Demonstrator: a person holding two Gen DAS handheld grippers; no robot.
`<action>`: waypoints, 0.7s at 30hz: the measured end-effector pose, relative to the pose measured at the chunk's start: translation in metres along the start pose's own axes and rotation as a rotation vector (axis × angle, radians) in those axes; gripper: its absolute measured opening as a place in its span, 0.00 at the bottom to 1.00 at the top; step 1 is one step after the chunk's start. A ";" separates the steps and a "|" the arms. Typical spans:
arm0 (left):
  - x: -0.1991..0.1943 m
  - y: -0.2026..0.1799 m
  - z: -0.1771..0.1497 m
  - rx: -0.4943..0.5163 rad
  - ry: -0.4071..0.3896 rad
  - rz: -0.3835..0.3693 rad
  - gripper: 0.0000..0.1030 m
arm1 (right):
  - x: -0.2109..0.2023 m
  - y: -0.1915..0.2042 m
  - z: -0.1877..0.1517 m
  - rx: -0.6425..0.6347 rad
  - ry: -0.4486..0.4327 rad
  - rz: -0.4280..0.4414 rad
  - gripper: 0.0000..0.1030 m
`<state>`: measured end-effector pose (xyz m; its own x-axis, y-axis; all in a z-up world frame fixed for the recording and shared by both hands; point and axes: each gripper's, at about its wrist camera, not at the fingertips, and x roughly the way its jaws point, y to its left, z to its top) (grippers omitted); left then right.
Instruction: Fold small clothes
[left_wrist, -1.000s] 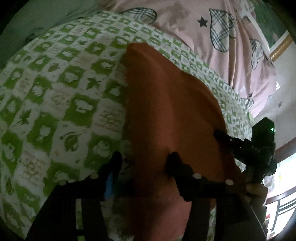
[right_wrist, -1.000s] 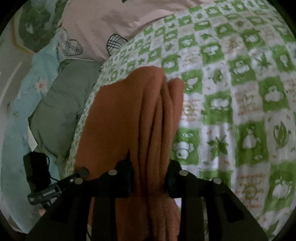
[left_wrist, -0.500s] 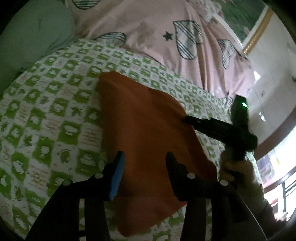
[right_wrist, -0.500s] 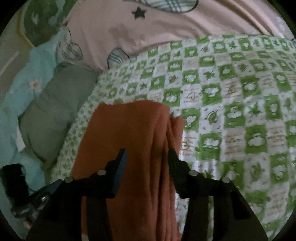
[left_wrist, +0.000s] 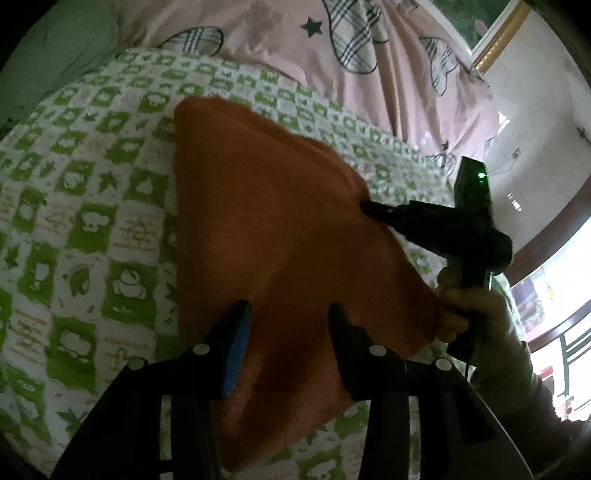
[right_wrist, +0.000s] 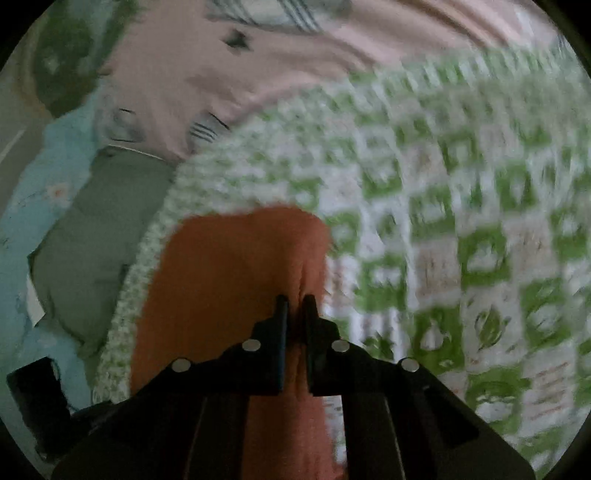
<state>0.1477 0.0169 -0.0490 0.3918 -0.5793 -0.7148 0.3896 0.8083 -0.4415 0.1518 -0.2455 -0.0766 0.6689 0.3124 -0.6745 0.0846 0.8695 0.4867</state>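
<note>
An orange cloth (left_wrist: 266, 236), plain and soft-napped with a folded edge, is laid flat on a green-and-white checked bedspread (left_wrist: 85, 221). The squares' printed lettering is too blurred to be read. The right gripper (right_wrist: 294, 300) is clamped on a ridge of the cloth. The left gripper (left_wrist: 286, 314) is held over the cloth, its jaws closing, nothing pinched. A pink quilt (left_wrist: 280, 40) with plaid hearts is seen beyond.

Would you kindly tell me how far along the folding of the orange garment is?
Done: the orange garment already lies doubled over on the green checked sheet. In hand: the right claw pinches its layered edge, while the left claw stands open above it. Left: the final fold.
</note>
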 end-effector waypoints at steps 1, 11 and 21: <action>0.003 -0.001 -0.002 -0.004 0.002 -0.001 0.40 | 0.003 -0.002 -0.001 0.003 0.003 -0.008 0.09; -0.015 -0.005 0.028 0.007 -0.055 0.027 0.39 | -0.044 0.044 0.011 -0.069 -0.119 0.005 0.23; 0.044 0.047 0.089 -0.112 0.007 0.132 0.12 | 0.044 0.040 0.031 -0.049 -0.003 -0.053 0.13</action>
<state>0.2572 0.0201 -0.0533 0.4270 -0.4669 -0.7744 0.2398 0.8842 -0.4009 0.2078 -0.2083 -0.0696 0.6669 0.2639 -0.6969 0.0843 0.9024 0.4225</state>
